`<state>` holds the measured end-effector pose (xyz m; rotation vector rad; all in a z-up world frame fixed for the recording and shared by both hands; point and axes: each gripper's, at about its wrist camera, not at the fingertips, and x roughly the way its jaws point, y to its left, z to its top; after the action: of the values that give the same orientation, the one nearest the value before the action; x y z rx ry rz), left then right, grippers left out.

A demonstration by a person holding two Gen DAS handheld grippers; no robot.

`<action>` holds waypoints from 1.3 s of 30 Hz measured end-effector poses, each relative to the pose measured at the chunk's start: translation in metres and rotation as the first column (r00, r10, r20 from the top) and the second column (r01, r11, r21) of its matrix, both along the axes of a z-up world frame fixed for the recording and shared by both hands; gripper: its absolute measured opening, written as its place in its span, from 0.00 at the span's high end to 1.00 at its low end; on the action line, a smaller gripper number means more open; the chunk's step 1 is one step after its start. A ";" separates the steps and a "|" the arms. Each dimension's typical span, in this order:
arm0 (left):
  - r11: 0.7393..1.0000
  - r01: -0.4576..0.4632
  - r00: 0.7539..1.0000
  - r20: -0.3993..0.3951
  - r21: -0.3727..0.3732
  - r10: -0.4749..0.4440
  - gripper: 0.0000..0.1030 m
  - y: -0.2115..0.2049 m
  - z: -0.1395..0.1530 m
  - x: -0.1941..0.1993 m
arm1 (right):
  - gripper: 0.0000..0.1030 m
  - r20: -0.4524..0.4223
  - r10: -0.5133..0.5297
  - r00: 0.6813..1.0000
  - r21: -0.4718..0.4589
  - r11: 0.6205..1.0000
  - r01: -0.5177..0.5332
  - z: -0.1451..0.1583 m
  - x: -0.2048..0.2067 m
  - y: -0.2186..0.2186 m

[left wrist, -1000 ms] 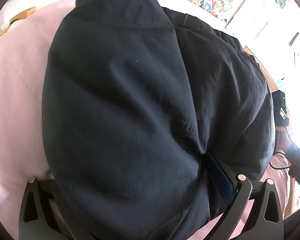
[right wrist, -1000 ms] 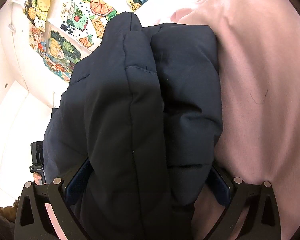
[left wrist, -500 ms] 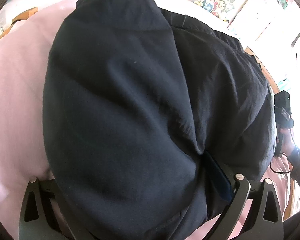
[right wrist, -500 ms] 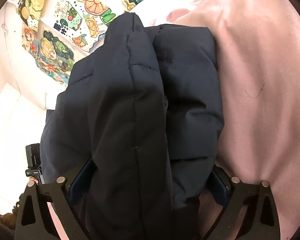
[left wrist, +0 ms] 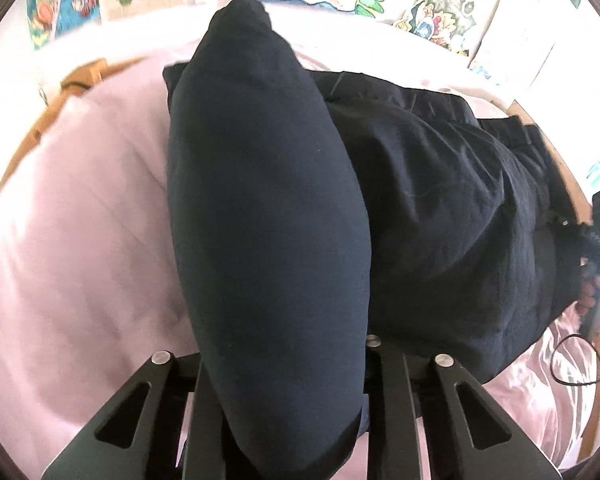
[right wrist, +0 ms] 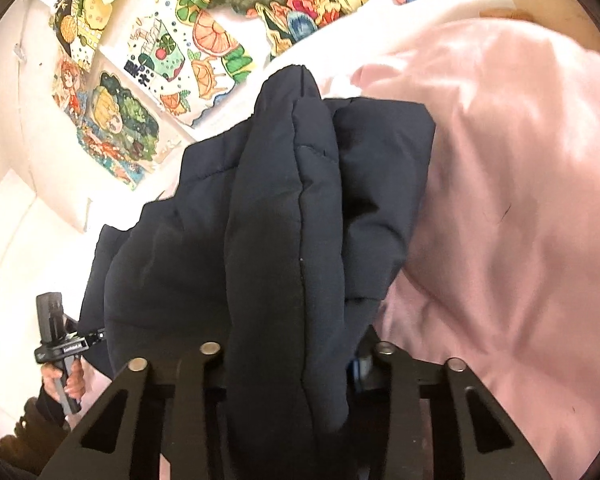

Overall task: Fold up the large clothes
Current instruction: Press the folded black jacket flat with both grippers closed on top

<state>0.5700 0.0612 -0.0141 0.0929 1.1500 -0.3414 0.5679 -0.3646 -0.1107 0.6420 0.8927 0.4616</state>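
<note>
Both grippers' jaws have just closed, bunching the navy jacket.

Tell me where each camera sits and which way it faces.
Left wrist: on the left gripper, looking steeply down along its fingers, which have just closed on a fold of the dark jacket on the pink bedding; the other hand at right.
Right wrist: on the right gripper, facing the postered wall, fingers just closed on the jacket; the other hand at left.
Shared: jacket, bedding, posters.
</note>
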 end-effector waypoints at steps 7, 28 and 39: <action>0.998 0.040 0.999 -0.012 0.043 -0.040 0.85 0.001 0.056 -0.039 | 0.74 0.003 0.050 0.999 -0.119 0.992 -0.050 0.078 -0.032 0.011; 0.985 0.082 0.995 -0.069 0.151 -0.073 0.84 0.023 0.059 -0.151 | 0.74 -0.049 0.026 0.998 -0.130 0.991 -0.032 0.098 -0.165 0.025; 0.983 0.090 0.994 -0.075 0.157 -0.079 0.80 0.044 0.056 -0.149 | 0.63 -0.128 -0.010 0.992 -0.134 0.991 -0.007 0.063 -0.167 0.020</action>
<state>0.4206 0.1048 0.0421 0.2740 1.2432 -0.3291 0.4014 -0.3447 -0.0477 0.5530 1.0358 0.3581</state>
